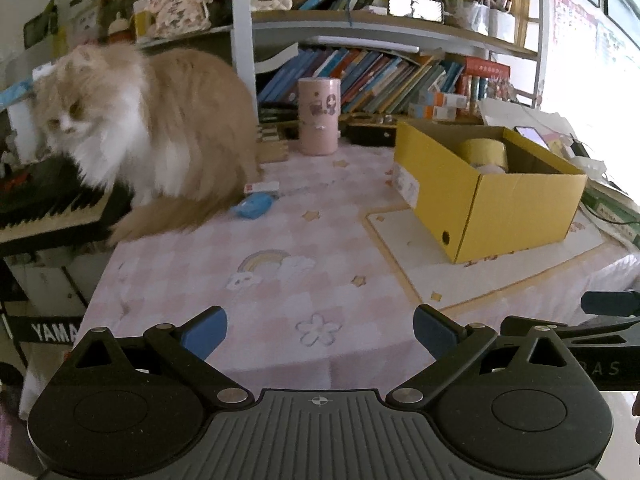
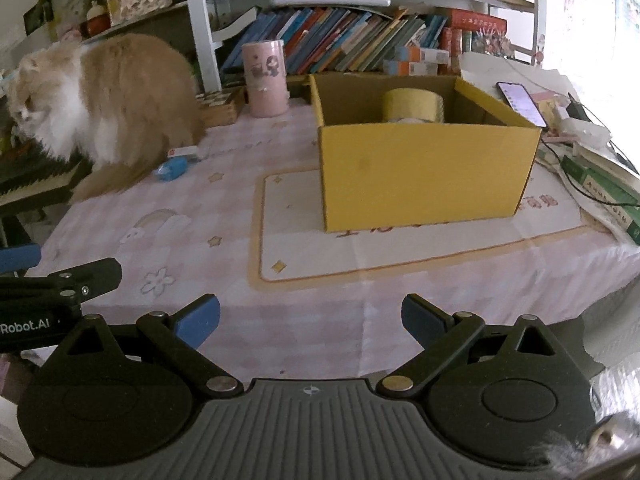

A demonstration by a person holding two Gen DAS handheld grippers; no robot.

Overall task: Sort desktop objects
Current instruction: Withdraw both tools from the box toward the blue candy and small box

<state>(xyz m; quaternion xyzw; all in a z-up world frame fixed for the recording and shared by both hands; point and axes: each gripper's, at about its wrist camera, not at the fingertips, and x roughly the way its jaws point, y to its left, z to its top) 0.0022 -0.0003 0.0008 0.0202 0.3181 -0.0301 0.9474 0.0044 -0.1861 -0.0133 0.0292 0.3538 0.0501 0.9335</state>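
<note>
The left gripper [image 1: 320, 334] hung low over the near edge of the pink checked tablecloth [image 1: 280, 248], blue-padded fingers [image 1: 204, 330] spread wide w/ nothing between them, pointing level toward the back of the desk. The right gripper [image 2: 310, 320] sat just beside it at about the same height, jaws likewise wide apart & empty, aimed at the open yellow cardboard box [image 2: 424, 172]. The box stood on a cream mat w/ yellow border [image 2: 400, 252]; a roll of yellowish tape [image 2: 412, 106] lay inside near the back wall. A small blue flat object [image 1: 253, 206] lay on the cloth left of centre, a white-and-red eraser-like bar [image 1: 262, 188] just behind it, both close to a fluffy orange-and-white cat [image 1: 152, 132] sitting at the desk's left side. A pink cylindrical tin [image 1: 319, 116] stood upright further back, in front of the bookshelf [image 1: 380, 76].
</note>
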